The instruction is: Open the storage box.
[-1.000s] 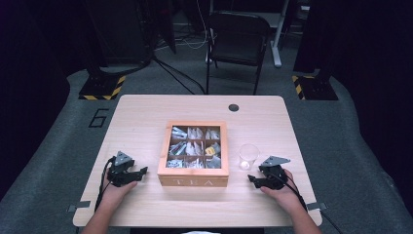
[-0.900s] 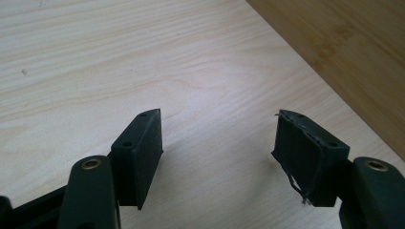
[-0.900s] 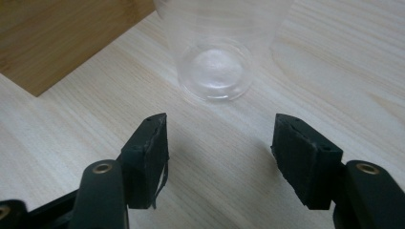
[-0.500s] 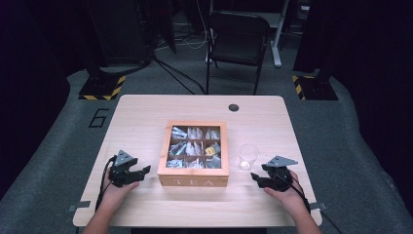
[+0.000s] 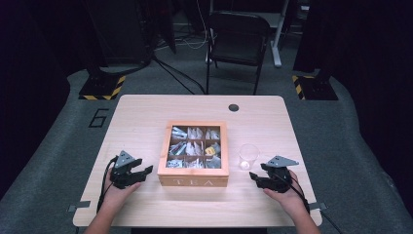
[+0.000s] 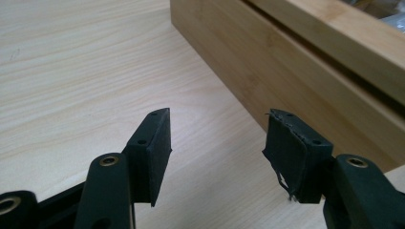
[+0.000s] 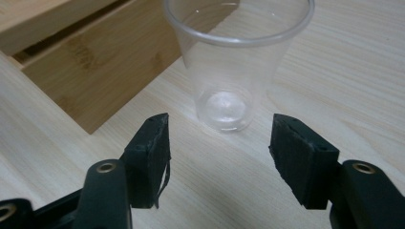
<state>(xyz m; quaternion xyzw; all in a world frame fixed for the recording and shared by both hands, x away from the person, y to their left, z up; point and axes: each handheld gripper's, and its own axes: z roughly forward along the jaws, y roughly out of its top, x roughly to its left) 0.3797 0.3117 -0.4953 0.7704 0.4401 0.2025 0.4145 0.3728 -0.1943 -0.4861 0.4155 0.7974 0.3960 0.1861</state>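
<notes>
An open wooden box marked TEA sits mid-table, its compartments holding several tea bags. A clear, empty plastic cup stands upright just right of the box. My left gripper rests on the table left of the box, open and empty, pointing at the box's side wall. In the left gripper view the jaws stand wide apart over bare wood. My right gripper lies in front of the cup, also open. The cup stands just beyond the right gripper fingertips, untouched.
The light wooden table has a small black round cap near its far edge. A black folding chair stands on the floor beyond the table. The box's corner lies left of the cup in the right gripper view.
My right gripper has shifted slightly to the right, still in front of the cup. The left gripper, box and cup have not moved.
</notes>
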